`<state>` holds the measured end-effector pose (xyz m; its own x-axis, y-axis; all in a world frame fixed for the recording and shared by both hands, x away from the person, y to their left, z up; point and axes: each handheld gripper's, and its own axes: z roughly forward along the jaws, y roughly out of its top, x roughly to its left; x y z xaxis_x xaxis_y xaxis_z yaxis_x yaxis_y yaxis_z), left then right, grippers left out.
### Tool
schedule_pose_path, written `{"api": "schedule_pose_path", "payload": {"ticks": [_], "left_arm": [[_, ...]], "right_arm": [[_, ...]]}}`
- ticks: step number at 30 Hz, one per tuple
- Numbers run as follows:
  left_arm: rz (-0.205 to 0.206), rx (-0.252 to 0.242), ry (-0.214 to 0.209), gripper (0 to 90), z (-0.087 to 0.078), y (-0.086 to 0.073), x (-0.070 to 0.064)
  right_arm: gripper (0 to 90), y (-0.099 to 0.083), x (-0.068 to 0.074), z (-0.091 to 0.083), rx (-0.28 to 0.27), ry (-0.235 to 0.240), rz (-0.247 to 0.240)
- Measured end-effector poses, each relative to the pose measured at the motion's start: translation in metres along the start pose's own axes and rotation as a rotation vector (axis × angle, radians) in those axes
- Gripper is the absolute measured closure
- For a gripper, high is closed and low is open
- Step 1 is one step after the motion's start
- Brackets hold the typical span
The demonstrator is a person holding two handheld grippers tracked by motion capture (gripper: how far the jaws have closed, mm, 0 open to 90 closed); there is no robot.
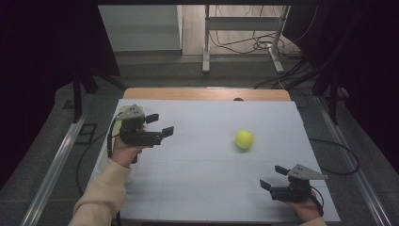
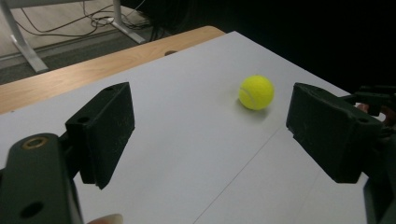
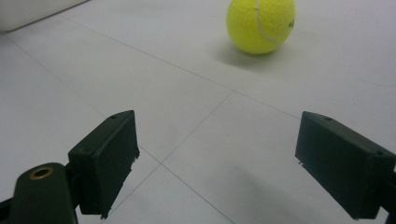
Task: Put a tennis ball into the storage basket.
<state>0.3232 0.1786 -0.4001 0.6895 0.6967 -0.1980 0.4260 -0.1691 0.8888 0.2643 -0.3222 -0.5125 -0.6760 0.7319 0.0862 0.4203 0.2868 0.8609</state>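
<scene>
A yellow tennis ball (image 1: 244,139) lies on the white table top (image 1: 202,160), right of centre. My left gripper (image 1: 160,125) is held above the table's left side, open, jaws pointing right toward the ball (image 2: 256,92), well short of it. My right gripper (image 1: 274,177) hovers near the front right corner, open and empty, with the ball (image 3: 261,24) ahead of its jaws and some way off. The right gripper (image 2: 373,99) also appears at the right edge of the left gripper view.
The white top lies on a wooden table whose bare edge (image 1: 207,93) shows at the back. Beyond it are a white metal frame (image 1: 244,28) and loose cables (image 1: 254,44) on the floor. Dark curtains flank both sides.
</scene>
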Motion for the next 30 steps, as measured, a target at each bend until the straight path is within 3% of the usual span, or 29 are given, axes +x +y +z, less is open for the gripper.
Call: {"api": "schedule_pose_path", "payload": {"ticks": [11, 30], "left_arm": [[0.033, 0.025, -0.048, 15.9, 0.019, 0.003, -0.017], [0.076, 0.101, -0.123, 15.5, 0.07, 0.002, -0.042]], "right_arm": [[13.5, 0.0, 0.0, 0.0, -0.003, -0.004, 0.001], [13.5, -0.001, 0.0, -0.002, -0.005, -0.004, 0.005]]}}
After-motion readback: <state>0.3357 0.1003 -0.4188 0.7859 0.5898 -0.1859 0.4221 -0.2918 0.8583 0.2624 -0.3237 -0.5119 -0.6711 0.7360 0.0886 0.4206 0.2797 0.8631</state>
